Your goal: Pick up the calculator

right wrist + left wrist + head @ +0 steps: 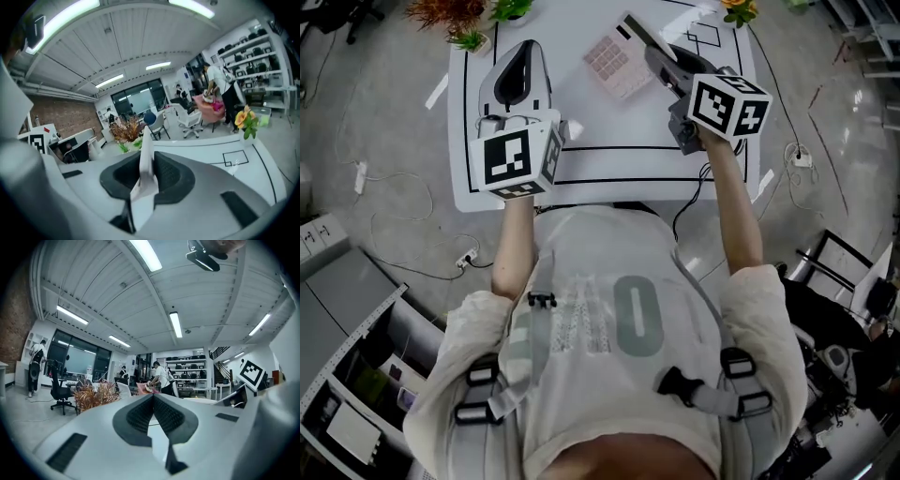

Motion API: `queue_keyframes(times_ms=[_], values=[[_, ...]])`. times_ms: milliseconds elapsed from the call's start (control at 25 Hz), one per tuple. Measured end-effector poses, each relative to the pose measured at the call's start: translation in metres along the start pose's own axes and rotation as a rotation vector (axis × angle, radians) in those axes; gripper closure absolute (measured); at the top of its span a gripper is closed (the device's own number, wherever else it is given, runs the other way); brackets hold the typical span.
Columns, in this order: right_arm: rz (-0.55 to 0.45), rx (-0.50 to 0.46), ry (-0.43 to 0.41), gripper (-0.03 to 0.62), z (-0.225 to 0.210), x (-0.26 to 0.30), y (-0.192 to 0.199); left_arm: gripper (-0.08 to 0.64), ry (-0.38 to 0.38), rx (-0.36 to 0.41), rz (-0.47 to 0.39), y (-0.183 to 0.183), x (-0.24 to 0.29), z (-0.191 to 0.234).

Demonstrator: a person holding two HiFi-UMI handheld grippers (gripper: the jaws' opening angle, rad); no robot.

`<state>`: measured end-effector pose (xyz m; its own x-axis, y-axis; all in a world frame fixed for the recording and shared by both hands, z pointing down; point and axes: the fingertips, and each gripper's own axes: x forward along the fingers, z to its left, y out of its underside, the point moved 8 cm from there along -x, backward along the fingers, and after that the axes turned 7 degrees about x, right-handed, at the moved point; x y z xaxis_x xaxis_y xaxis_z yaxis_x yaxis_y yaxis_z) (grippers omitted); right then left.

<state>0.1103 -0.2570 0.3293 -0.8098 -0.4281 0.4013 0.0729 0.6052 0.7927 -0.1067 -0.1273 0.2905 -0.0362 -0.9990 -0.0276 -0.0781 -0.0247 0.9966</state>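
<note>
The calculator [615,62] is pale with rows of pinkish keys. It hangs tilted above the white table [581,173] at the back right in the head view. My right gripper [654,54] is shut on its right edge. In the right gripper view the calculator [143,187] stands edge-on, a thin white slab pinched between the dark pads of the right gripper [147,161]. My left gripper [517,80] hovers over the table's left part, apart from the calculator. In its own view the left gripper [153,400] is shut, its tips meeting with nothing between them.
Black outlines are marked on the table. Potted plants [471,37] stand at its back left corner and yellow flowers [739,11] at its back right. Cables and a power strip [469,258] lie on the floor. Shelving [347,394] stands at lower left.
</note>
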Motion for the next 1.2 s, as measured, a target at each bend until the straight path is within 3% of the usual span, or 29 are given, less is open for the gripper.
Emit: queue_keyframes(times_ms=[240, 400, 520, 720, 1200], values=[[-0.279, -0.131, 0.179, 0.512, 0.042, -0.034, -0.003, 0.538, 0.112, 0.011, -0.053, -0.012, 0.004, 0.004], [-0.403, -0.208, 0.296, 0.512, 0.067, -0.047, 0.006, 0.539, 0.177, 0.028, -0.078, -0.014, 0.002, 0.003], [-0.466, -0.215, 0.36, 0.512, 0.082, -0.052, 0.016, 0.538, 0.222, 0.04, -0.093, -0.013, 0.003, 0.002], [-0.495, -0.181, 0.414, 0.512, 0.098, -0.054, 0.034, 0.54, 0.266, 0.045, -0.096, -0.01, 0.004, 0.004], [-0.472, -0.176, 0.417, 0.512, 0.096, -0.055, 0.04, 0.539, 0.253, 0.058, -0.092, -0.006, 0.004, 0.003]])
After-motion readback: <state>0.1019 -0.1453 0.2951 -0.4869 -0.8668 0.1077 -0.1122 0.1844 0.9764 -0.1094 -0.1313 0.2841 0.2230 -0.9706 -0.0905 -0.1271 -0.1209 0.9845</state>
